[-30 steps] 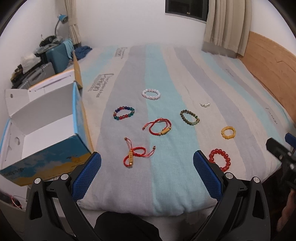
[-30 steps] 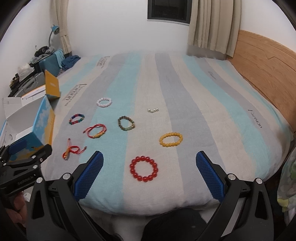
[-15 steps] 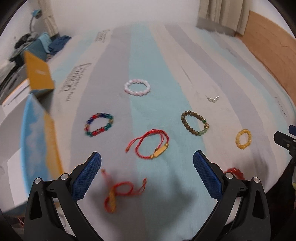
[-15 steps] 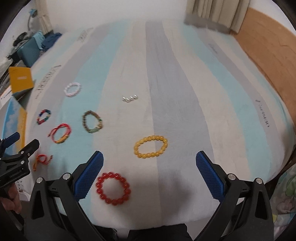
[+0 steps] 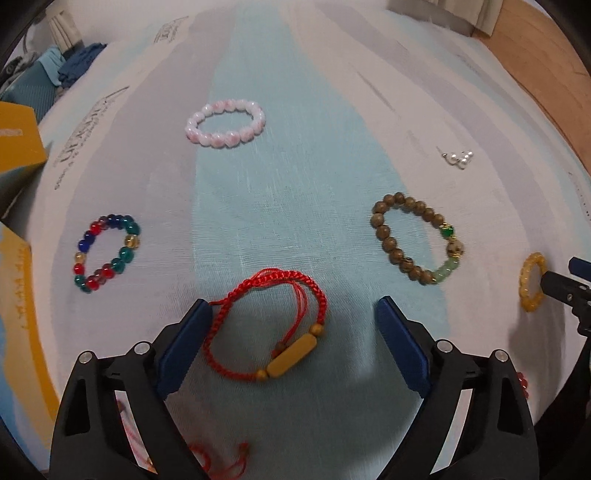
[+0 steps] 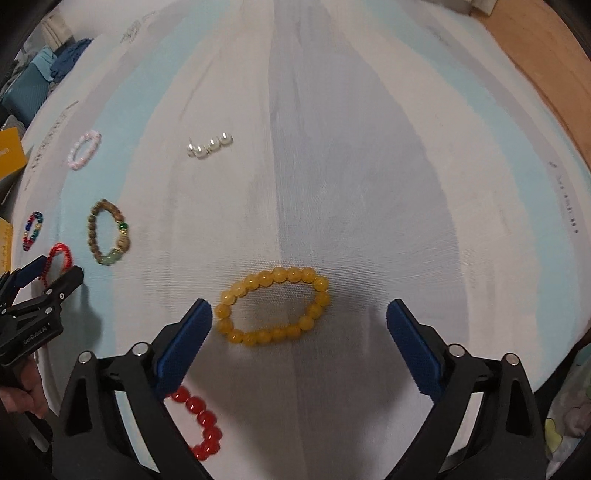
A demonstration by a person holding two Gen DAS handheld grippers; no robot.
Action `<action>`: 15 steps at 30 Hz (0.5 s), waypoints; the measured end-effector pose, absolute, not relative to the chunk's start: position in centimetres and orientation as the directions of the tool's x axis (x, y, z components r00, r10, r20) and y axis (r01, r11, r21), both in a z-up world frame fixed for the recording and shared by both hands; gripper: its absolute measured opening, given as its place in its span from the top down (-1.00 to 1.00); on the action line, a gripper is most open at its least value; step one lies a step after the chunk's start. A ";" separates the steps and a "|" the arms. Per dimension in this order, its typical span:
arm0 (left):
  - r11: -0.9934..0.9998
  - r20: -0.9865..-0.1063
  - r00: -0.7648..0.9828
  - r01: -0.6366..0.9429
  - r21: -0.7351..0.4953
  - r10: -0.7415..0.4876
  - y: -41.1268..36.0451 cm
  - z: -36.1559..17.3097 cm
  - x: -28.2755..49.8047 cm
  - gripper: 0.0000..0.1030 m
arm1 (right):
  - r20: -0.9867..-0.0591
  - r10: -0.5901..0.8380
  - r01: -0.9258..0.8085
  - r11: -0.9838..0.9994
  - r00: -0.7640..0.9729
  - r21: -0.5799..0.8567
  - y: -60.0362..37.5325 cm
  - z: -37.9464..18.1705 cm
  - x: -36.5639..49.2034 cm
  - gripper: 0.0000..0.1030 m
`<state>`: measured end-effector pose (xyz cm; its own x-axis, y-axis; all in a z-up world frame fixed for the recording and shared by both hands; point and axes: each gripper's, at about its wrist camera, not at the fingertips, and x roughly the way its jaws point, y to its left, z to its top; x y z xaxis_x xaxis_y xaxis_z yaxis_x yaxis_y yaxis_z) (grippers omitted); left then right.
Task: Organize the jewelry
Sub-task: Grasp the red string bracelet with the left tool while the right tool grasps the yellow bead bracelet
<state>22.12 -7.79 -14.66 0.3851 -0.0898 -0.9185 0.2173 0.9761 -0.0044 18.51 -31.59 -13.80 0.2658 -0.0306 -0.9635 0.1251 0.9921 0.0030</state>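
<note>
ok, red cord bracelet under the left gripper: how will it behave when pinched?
Probably floppy: the red cord bracelet is braided string lying in loose loops. Its tan bar bead may swing low. Loose tails could snag the left gripper, open around it.

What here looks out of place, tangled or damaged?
Nothing looks damaged. The bracelets lie apart on the bedspread. Only the red cord bracelet has loose strands trailing across its loop, and the pearls form a short piece, not a loop.

A bed (image 5: 303, 192) fills both views, its sheet striped in pale blue, grey and white with faint print. A wooden headboard (image 6: 535, 55) runs along the right. Curtain hems (image 5: 461, 14) hang at the far edge. Blue clutter (image 5: 55, 70) sits far left.
</note>
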 end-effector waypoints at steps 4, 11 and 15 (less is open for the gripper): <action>0.977 -0.915 0.391 0.213 -0.012 -0.097 -7.7 -15.0 22.1 -0.70 | -0.970 0.001 0.133 0.991 0.242 0.034 -32.2 -15.2 19.0 -0.63; 0.976 -0.915 0.396 0.216 0.008 -0.080 -7.8 -14.7 21.5 -0.22 | -0.969 0.077 0.150 0.982 0.233 0.115 -33.4 -16.2 19.3 -0.37; 0.978 -0.917 0.389 0.210 -0.004 -0.087 -7.5 -14.5 20.7 0.20 | -0.967 0.097 0.152 0.979 0.236 0.136 -33.7 -16.5 19.0 0.09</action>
<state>20.72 -7.54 -14.53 0.3887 -0.0869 -0.9172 0.2098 0.9777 -0.0037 19.01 -33.72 -16.53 0.2357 0.0974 -0.9669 0.1515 0.9791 0.1355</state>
